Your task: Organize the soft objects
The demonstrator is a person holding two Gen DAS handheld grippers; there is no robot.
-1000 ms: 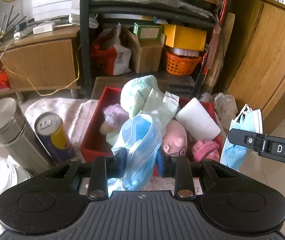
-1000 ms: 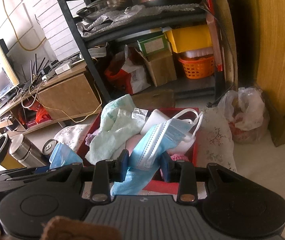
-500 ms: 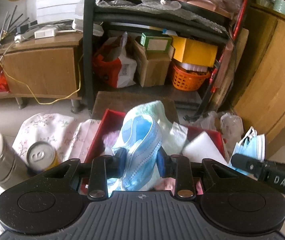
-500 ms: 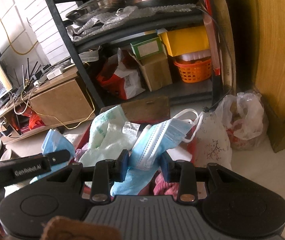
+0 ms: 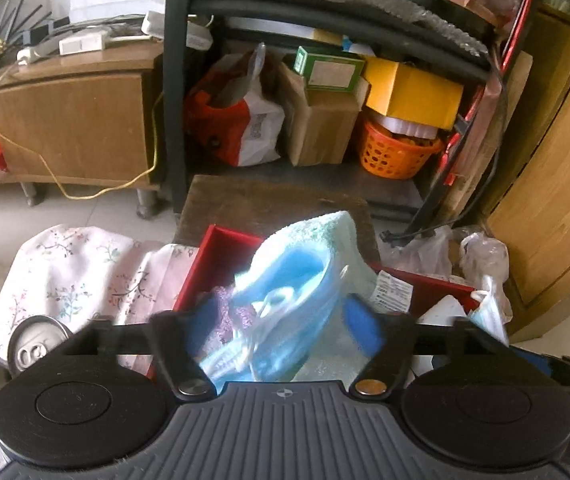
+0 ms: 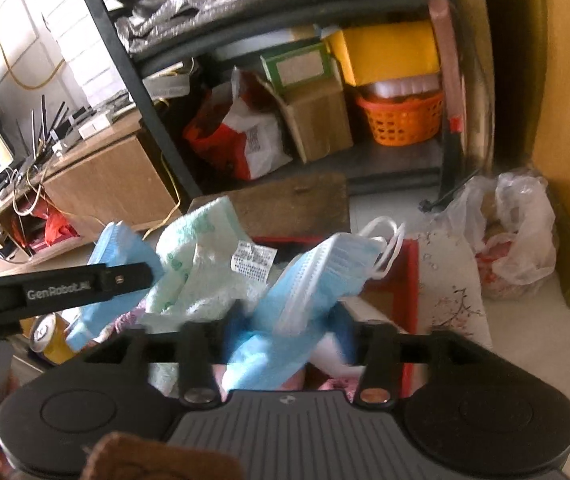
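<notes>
Over the red box point(image 5: 221, 256), the left gripper point(image 5: 281, 320) has its fingers spread – a blue mask point(image 5: 281, 304) hangs loose between them. The right gripper point(image 6: 289, 324), also spread above the box, has its own face mask point(image 6: 317, 276) draped between the fingers – beside the green towel point(image 6: 201, 264).

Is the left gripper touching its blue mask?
Apart. In the left wrist view the left gripper stands open, and a gap shows between the right pad and the blurred blue mask.
</notes>
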